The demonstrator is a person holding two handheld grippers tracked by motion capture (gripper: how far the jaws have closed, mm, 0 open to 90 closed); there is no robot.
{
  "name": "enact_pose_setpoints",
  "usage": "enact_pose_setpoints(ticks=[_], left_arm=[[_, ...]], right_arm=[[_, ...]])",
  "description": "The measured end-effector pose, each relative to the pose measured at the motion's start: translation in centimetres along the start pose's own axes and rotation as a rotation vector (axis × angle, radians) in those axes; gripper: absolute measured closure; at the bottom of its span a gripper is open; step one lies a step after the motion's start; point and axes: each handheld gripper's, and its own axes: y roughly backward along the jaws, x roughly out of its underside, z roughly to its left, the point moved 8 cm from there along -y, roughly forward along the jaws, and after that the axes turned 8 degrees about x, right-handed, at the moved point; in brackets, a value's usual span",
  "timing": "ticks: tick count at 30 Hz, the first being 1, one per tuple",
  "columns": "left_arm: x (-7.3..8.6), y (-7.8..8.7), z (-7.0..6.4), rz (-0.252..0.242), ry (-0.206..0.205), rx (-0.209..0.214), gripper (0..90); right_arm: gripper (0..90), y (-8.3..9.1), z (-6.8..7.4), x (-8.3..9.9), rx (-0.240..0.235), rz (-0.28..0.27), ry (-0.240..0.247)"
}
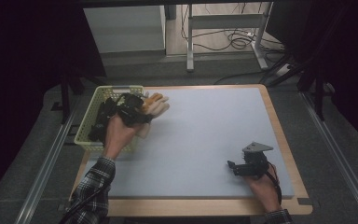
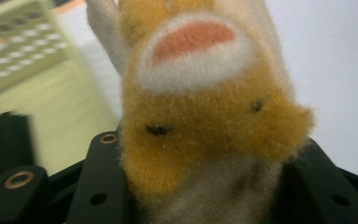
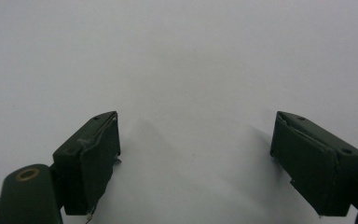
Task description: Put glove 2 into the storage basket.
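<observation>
The table [image 1: 205,186] carried a pale grey mat [image 1: 205,140] that covered nearly all of its wooden top, and on the high view the action sat at the mat's ten o'clock corner. There a yellow-green mesh basket [image 1: 87,125] stood on the table's left edge, with dark items inside it that were too dim to identify. Just at the basket's three o'clock side, the left gripper [image 1: 142,112] was held above the mat by the person's left hand [image 1: 116,133], whose plaid sleeve [image 1: 93,186] came up from six o'clock. That gripper was clamped on a plush toy [image 1: 154,104], orange and cream, which stuck out past the jaws toward two o'clock, over the mat and beside the basket's rim. In the left gripper view the plush toy [image 2: 200,116] sat squarely between the two black jaws, its lower cream-grey body squeezed by them on both sides, while its orange head with two small dark eyes and a white-ringed pink patch rose toward twelve o'clock beyond the tips. The right gripper [image 1: 235,168] rested well apart at the mat's five o'clock area, held by the right hand [image 1: 263,189]. In the right gripper view its jaws stood wide apart with bare mat [image 3: 191,70] between them, gripping nothing.
</observation>
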Motion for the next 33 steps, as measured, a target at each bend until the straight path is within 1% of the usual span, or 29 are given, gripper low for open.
enact_pose_setpoints(ticks=[1,4,6,7,9,10,11,13,16,18,22,25,27,29,31,33], left_arm=[[0.0,0.4,0.8,-0.003,0.010,-0.011,55.0],[0.3,1.2,3.1,-0.018,0.058,-0.047,54.9],[0.6,1.6,4.6,-0.026,0.089,-0.071,54.9],[0.9,1.8,5.5,-0.027,0.112,-0.083,54.8],[1.2,2.0,6.7,-0.033,0.138,-0.098,54.7],[1.5,2.0,7.3,-0.033,0.155,-0.101,54.7],[1.7,2.0,7.8,-0.031,0.163,-0.104,54.6],[2.4,1.7,9.0,-0.020,0.190,-0.119,54.4],[3.4,0.8,10.3,0.004,0.218,-0.122,54.3],[3.9,0.1,10.8,0.021,0.230,-0.118,54.1],[4.5,-1.9,11.4,0.055,0.258,-0.086,53.7],[4.6,-3.0,11.5,0.082,0.258,-0.073,53.3],[4.6,-3.7,11.5,0.103,0.257,-0.073,52.9],[4.6,-4.9,11.5,0.133,0.263,-0.068,52.2],[4.6,-5.5,11.5,0.147,0.262,-0.064,51.6],[4.6,-6.5,11.5,0.164,0.264,-0.050,50.8]], right_arm=[[15.5,0.0,0.0,0.0,0.000,0.000,0.001],[15.5,0.0,0.0,0.0,0.000,0.000,0.001],[15.5,0.0,0.0,0.0,0.000,0.000,0.001],[15.5,0.0,0.0,0.0,0.000,-0.001,0.001],[15.5,0.0,0.0,0.0,0.000,0.000,0.000],[15.5,0.0,0.0,0.0,0.000,0.000,0.001],[15.5,0.0,0.0,0.0,0.000,0.000,0.000],[15.5,0.0,0.0,0.0,0.000,0.000,0.000],[15.5,0.0,0.0,0.0,0.000,0.000,0.000],[15.5,0.0,0.0,0.0,0.000,0.000,0.000],[15.5,0.0,0.0,0.0,0.000,0.000,0.000],[15.5,0.0,0.0,0.0,-0.001,-0.001,0.000],[15.5,0.0,0.0,0.0,-0.001,-0.001,0.000],[15.5,0.0,0.0,0.0,0.000,-0.001,0.000],[15.5,0.0,0.0,0.0,-0.001,-0.001,0.000],[15.5,0.0,0.0,0.0,-0.001,-0.001,0.000]])
